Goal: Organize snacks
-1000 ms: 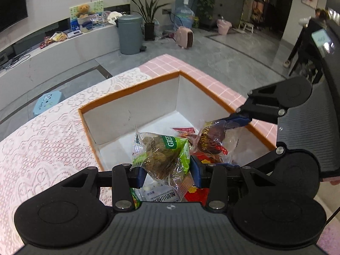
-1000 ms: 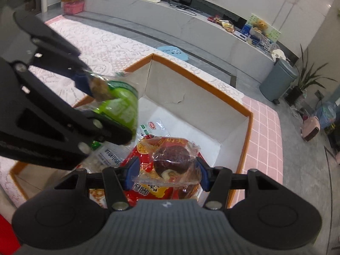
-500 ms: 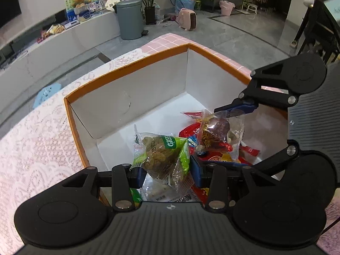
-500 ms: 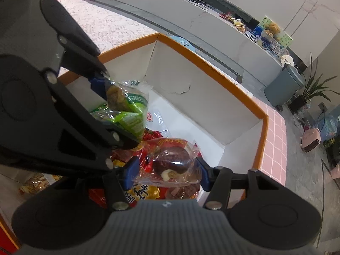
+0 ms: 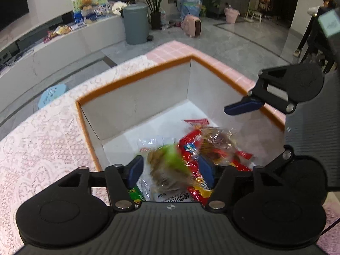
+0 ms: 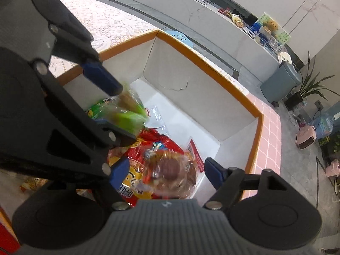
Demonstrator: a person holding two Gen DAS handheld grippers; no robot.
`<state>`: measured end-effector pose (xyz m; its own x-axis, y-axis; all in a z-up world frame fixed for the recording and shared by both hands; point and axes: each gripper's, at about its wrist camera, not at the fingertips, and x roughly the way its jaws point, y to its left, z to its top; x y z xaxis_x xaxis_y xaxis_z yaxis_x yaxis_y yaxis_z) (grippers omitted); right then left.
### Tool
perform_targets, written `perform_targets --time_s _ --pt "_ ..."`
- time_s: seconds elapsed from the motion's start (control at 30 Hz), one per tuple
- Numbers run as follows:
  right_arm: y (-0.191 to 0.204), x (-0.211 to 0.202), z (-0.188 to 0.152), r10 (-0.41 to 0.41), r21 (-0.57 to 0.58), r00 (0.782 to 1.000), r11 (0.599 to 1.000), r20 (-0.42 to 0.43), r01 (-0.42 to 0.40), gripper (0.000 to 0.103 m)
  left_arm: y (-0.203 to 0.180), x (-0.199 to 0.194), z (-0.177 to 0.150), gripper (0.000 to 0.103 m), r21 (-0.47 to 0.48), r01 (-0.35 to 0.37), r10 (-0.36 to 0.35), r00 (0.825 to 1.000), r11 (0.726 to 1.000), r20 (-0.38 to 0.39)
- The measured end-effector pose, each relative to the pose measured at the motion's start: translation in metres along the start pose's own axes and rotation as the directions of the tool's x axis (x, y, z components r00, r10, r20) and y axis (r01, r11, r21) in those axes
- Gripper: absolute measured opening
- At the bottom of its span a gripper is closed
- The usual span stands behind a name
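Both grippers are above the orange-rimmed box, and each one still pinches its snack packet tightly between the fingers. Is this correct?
Not quite. Both are above the orange-rimmed box, but neither pinches anything: the jaws are opening. The left wrist view shows the green packet loose between the left gripper's fingers; the right wrist view shows the clear packet loose in the right gripper.

- Even, soft indoor light fills the room – no hard shadows, only a dull shade along the inner walls of the box [image 5: 136, 108].
- The polished grey floor [image 5: 244, 40] carries pale glare from the lit far end of the room.
- Both fisheye views bend straight lines; the counter [image 6: 212, 21] curves and the corners go dark.
- The green snack pack [image 5: 167, 165] is smeared with motion blur, and so is the clear-wrapped brown snack [image 6: 170, 172] – the print cannot be read.
- Each black hand-held gripper body close to the lens is dim and soft.
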<state>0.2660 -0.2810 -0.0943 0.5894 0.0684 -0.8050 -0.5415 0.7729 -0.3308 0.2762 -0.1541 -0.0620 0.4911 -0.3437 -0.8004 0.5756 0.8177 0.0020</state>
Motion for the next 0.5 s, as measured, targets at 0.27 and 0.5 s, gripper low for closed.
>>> perform_targets --time_s 0.27,0.5 --pt "0.003 -0.031 0.011 -0.063 0.044 0.994 0.997 -0.084 0.067 0.092 0.005 -0.06 -0.003 0.076 -0.063 -0.034 0.039 0.995 0.997 0.09" --pt "0.01 -0.091 0.019 -0.004 0.166 1.0 0.986 -0.007 0.005 0.097 0.015 -0.118 -0.019 0.076 -0.17 -0.1 0.117 0.989 0.98 0.095"
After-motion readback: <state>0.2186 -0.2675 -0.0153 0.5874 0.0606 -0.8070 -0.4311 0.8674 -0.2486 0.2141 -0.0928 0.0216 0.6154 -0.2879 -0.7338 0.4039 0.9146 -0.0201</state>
